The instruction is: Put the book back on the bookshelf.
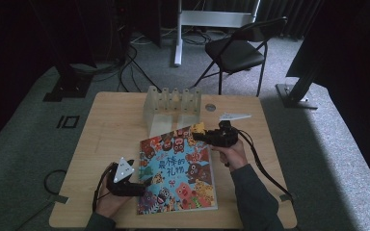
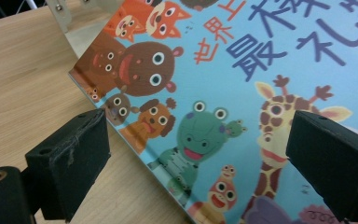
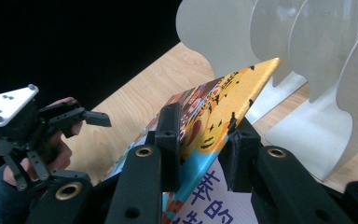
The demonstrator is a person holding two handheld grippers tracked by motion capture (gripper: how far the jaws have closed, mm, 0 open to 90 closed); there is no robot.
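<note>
High view: picture book (image 1: pixel 178 168) flat on worktop (image 1: pixel 106 134) before white rack (image 1: pixel 172 107); right tongs (image 1: pixel 206 135) at its far corner, left tongs (image 1: pixel 142 185) at its near left edge.

Left gripper view: jaws wide apart, straddling the book's edge, unpressed.

Right gripper view: far corner lifted, clamped between both pads.

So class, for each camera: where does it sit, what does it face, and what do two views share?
High view: above the table, facing down; both hands, left gripper, right gripper.
Left gripper view: on the left gripper, facing the book between open jaws.
Right gripper view: on the right gripper, shut on the book's corner, facing the rack.
Shared: the book.
</note>
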